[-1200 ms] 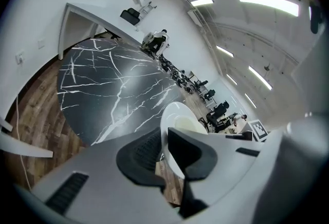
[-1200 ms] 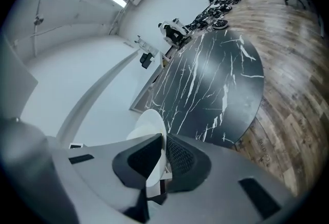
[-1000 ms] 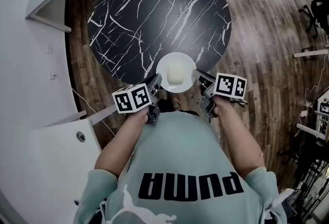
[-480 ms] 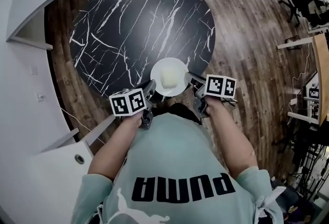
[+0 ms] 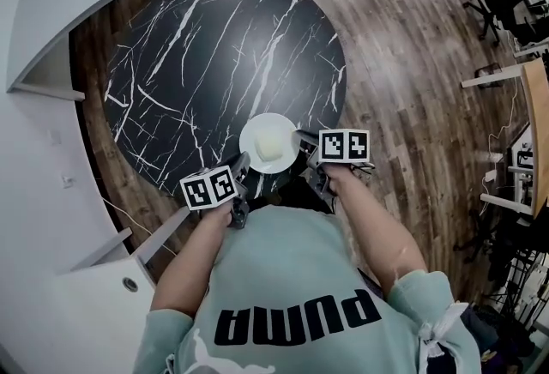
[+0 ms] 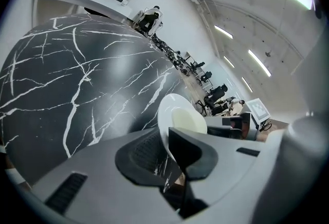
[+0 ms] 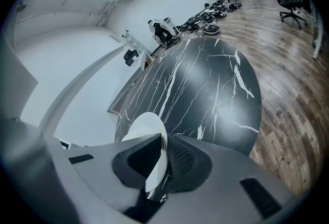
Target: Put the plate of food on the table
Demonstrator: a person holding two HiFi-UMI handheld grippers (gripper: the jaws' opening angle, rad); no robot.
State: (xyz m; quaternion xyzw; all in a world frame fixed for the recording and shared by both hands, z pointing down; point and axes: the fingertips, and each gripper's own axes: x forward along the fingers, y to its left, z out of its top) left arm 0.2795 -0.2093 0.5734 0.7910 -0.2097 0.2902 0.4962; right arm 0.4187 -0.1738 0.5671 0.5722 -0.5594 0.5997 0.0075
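So the plate (image 5: 249,141) was a small round white one, smooth and glossy, with a pale, creamy block of food (image 5: 270,143) sitting in the middle. It was over the 6 o'clock edge of the table (image 5: 206,63), the side nearest the person. I honestly couldn't tell whether its base was touching the top or just above it.

The table itself was a big round slab with a matte black marble look and thin white veins all over it. It stood on a dark wood plank floor (image 5: 412,63).

The left gripper (image 5: 243,165) was at the plate's 8 o'clock with the thin rim between its ribbed dark pads, and its jaws were easing open. The right gripper (image 5: 302,143) came in from about 3 o'clock and was clamped on the opposite rim, which sat edge-on between its textured pads.

Both grippers were chunky grey plastic, each with a white cube of black square markers on top.
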